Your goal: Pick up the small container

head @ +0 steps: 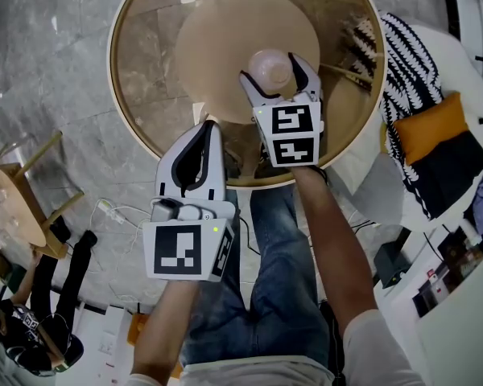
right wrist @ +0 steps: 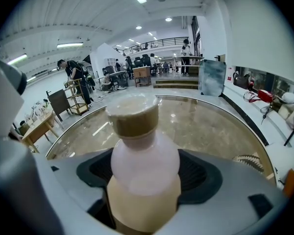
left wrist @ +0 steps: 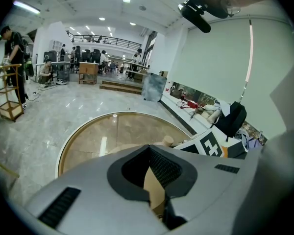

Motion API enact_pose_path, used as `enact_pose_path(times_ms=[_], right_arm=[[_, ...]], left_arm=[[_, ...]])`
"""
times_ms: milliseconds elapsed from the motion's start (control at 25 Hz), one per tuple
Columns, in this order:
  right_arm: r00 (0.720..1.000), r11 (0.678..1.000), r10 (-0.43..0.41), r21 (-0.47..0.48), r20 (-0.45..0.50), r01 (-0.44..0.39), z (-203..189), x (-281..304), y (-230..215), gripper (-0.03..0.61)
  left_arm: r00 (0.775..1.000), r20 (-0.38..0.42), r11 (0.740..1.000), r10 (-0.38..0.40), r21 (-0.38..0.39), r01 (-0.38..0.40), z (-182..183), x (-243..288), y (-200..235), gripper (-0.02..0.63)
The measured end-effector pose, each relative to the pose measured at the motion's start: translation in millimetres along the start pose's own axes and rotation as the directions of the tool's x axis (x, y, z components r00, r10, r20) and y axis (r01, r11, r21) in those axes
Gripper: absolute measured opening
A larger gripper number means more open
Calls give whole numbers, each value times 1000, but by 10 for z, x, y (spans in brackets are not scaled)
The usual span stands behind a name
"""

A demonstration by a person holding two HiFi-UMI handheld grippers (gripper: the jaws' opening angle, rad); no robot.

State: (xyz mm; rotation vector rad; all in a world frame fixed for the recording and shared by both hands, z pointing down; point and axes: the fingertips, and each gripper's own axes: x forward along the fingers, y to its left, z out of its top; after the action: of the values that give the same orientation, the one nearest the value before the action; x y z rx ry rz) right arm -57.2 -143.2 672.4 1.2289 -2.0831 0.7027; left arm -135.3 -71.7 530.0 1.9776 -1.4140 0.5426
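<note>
**Head view from above, with both gripper views.** A grey marble floor (head: pixel 48 95) surrounds a round glass tabletop (head: pixel 149 71) with a wooden rim. A pale round disc (head: pixel 225 30) shows at its centre; whether it sits above or below the glass cannot be told. Right of the tabletop is a white seat (head: pixel 459 71) carrying a black-and-white knitted throw (head: pixel 402 63) and an orange cushion (head: pixel 431 123). At lower left are a wooden rack (head: pixel 20 191) and a white cable (head: pixel 117 213) on the floor, both well apart from the work.

The left tool (head: pixel 209 129) hangs over the near rim, its jaws together on nothing. The right tool (head: pixel 275 75) reaches over the disc, its jaws closed on the small container (head: pixel 270 63). This is a pale pink bottle with a tan cap (right wrist: pixel 134 115). The dark pads clasp its body on both sides below the shoulder, and the bottle is upright. The tool hides whether its base has cleared the surface.

**Step in hand, as judged: the lift.** It is best done straight up, with the grip held even and the bottle kept upright. The body is rounded and looks smooth, so it may slip or tilt in the pads.

**Obstacles are few.** A striped fringed item (head: pixel 361 43) lies near the right rim, apart from the container. The left tool is clear of the path.
</note>
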Motion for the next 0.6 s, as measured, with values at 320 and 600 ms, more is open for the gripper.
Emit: enact_pose_path(times_ms=[320,600], right_arm=[[1000,1000,16,-1,-16,-16,-64,-81,2,382],[999,999,32,-1,-22,-32,-122,-170,34,382]], left_arm=[[1000,0,1000,-1,2,1,36,26,-40,18],[1000,2,1000,0,4,0,39,27,-63,17]])
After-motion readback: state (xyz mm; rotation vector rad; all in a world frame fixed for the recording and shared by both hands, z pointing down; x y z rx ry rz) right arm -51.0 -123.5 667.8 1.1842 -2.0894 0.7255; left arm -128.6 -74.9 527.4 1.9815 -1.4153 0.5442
